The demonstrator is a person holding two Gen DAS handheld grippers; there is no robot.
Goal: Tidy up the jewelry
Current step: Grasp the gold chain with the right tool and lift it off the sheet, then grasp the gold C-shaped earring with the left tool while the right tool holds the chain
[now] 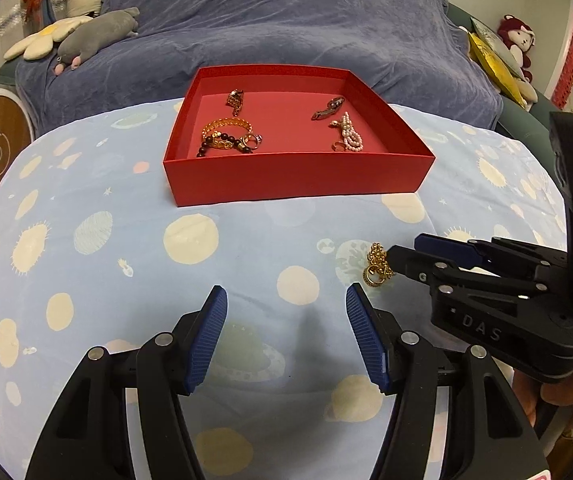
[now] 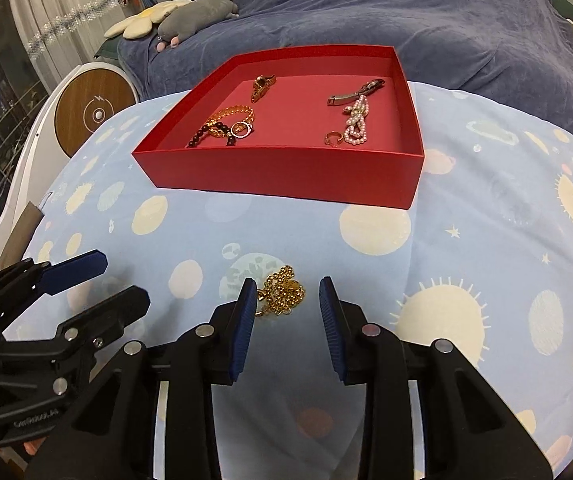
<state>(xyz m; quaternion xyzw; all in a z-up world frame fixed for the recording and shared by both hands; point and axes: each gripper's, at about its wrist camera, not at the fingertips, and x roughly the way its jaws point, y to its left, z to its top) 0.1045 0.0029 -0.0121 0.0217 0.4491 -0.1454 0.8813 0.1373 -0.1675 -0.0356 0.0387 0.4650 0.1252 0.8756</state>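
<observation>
The left claw (image 1: 286,304) hangs released and empty over the patterned tabletop (image 1: 206,264), out of the way, while the right claw (image 2: 287,294) straddles the gold chain (image 2: 284,290), spread wide and gripping nothing, short of the red box (image 2: 286,172).

In the left wrist view the right claw (image 1: 396,254) covers part of the gold chain (image 1: 376,270); whether its fingers touch it is perhaps unclear.

Black-framed grippers (image 1: 286,300) with ribbed blue jaws, silver screws, white "DAS" lettering.
</observation>
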